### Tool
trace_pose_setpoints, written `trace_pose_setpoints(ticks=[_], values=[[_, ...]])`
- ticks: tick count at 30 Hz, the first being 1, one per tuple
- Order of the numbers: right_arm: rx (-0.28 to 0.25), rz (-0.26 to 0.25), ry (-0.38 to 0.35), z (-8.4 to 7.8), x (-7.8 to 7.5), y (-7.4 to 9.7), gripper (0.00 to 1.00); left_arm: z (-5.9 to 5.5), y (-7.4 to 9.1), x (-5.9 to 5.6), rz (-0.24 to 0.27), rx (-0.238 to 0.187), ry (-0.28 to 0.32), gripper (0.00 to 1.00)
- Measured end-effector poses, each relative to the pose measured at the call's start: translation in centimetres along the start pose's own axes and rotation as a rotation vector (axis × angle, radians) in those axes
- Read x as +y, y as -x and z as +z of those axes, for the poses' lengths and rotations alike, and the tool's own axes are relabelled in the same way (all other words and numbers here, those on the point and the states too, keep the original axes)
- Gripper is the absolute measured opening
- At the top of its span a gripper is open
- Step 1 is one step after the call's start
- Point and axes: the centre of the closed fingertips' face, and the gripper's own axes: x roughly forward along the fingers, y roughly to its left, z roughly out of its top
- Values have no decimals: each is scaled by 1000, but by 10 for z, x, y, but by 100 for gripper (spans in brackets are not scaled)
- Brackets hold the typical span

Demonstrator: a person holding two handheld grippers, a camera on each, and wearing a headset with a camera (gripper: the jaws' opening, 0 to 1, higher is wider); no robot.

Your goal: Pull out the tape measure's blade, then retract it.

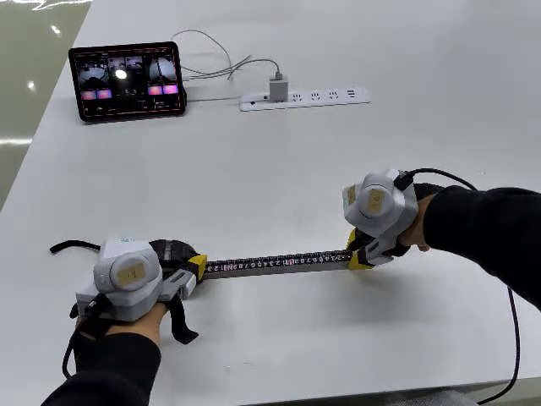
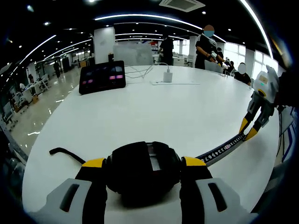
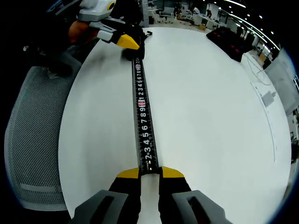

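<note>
Seen through the headset, my left claw (image 2: 144, 162) grips the rounded black tape measure case (image 1: 172, 251) on the white bench (image 1: 279, 169), its yellow-tipped jaws pressed against either side of the housing and opened only as far as the case's width. The case rests on the bench near the edge closest to me, a black strap (image 1: 72, 246) trailing off behind it. From the case's mouth the black blade with white numerals (image 1: 279, 262) runs out flat along the bench surface to my right claw (image 3: 149, 173), whose jaws are pinched nearly together on the blade's free end. The lowest numbers sit just beyond the yellow tips in the right gripper view. The two claws are well apart, with the drawn-out blade lying straight between them. At the far side of the bench a black tablet with a lit screen (image 1: 127, 80) stands propped, and near it lies a white power strip (image 1: 321, 96) with a white charger (image 1: 278, 87) plugged in. Thin cables (image 1: 211, 59) loop between the strip and the tablet.
</note>
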Motion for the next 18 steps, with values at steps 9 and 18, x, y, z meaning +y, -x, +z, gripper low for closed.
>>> trace_pose_setpoints(ticks=[9,18], values=[[12,-6,-35,3,0,-2,10,-1,0,0,-10,0,-3,58],[26,-4,-3,4,0,-2,10,-2,0,-1,-16,14,-2,58]])
